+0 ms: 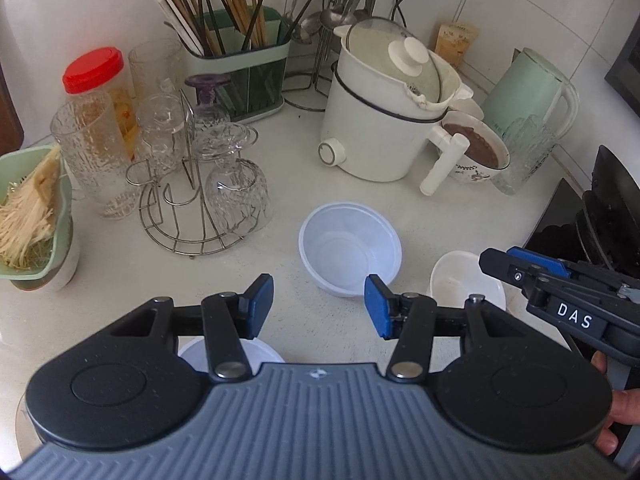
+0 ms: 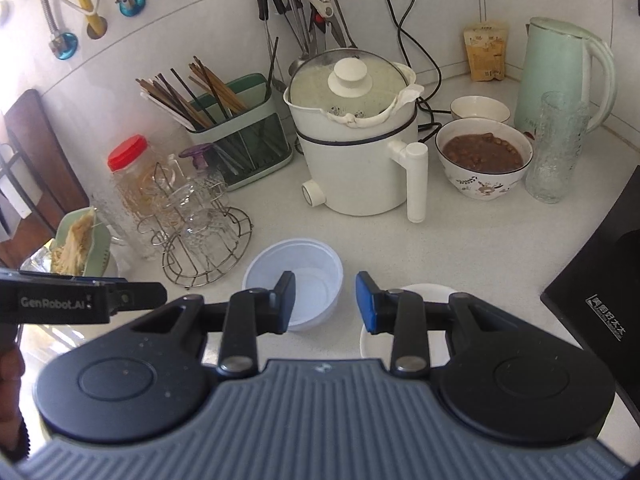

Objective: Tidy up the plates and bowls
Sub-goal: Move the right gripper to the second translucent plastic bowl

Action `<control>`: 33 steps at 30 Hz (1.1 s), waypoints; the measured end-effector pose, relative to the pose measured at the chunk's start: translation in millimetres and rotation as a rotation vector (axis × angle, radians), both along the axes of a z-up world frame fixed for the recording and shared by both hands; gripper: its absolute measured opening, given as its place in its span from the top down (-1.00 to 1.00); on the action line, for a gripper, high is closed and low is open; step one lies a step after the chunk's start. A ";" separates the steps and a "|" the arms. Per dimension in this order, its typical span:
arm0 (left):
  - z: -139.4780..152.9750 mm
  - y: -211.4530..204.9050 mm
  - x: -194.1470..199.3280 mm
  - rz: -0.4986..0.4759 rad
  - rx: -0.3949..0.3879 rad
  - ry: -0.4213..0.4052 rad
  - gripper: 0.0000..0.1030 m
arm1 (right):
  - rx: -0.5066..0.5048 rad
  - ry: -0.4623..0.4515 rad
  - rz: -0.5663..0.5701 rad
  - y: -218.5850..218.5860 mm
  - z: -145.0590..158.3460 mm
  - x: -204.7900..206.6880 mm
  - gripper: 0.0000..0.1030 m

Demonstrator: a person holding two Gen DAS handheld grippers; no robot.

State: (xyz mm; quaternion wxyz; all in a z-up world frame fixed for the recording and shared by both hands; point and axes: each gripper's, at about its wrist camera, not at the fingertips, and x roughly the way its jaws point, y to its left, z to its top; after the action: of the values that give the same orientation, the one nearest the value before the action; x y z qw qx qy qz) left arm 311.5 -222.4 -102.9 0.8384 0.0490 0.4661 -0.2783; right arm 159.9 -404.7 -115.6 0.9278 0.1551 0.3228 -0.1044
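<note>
A translucent white plastic bowl (image 1: pixel 349 249) (image 2: pixel 295 280) sits empty on the white counter, just ahead of both grippers. A small white dish (image 1: pixel 460 280) (image 2: pixel 424 294) lies to its right, partly under my right gripper. Another white bowl (image 1: pixel 256 354) lies under my left gripper, mostly hidden. My left gripper (image 1: pixel 319 310) is open and empty above the counter, near the plastic bowl's front rim. My right gripper (image 2: pixel 325 303) is open and empty, its left finger over the plastic bowl. It shows from the side in the left wrist view (image 1: pixel 532 272).
A white electric pot (image 2: pixel 356 152), a bowl of brown food (image 2: pixel 484 156), a small bowl (image 2: pixel 480 109), a tall glass (image 2: pixel 556 148) and a green kettle (image 2: pixel 560 72) stand behind. A wire rack of glasses (image 1: pixel 196 184), a chopstick holder (image 1: pixel 236 60) and a green colander (image 1: pixel 28 208) are left. A black stove (image 2: pixel 600 292) is right.
</note>
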 end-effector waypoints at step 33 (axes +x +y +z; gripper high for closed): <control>-92.6 -53.6 112.4 0.005 0.056 0.322 -0.16 | 0.069 0.210 0.048 -31.2 -69.1 109.8 0.30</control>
State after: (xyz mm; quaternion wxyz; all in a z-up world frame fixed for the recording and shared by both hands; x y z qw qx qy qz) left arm 423.9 -276.0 -195.5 0.7519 0.0259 0.6019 -0.2676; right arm 269.7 -435.8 -184.7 0.8853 0.1671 0.4251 -0.0867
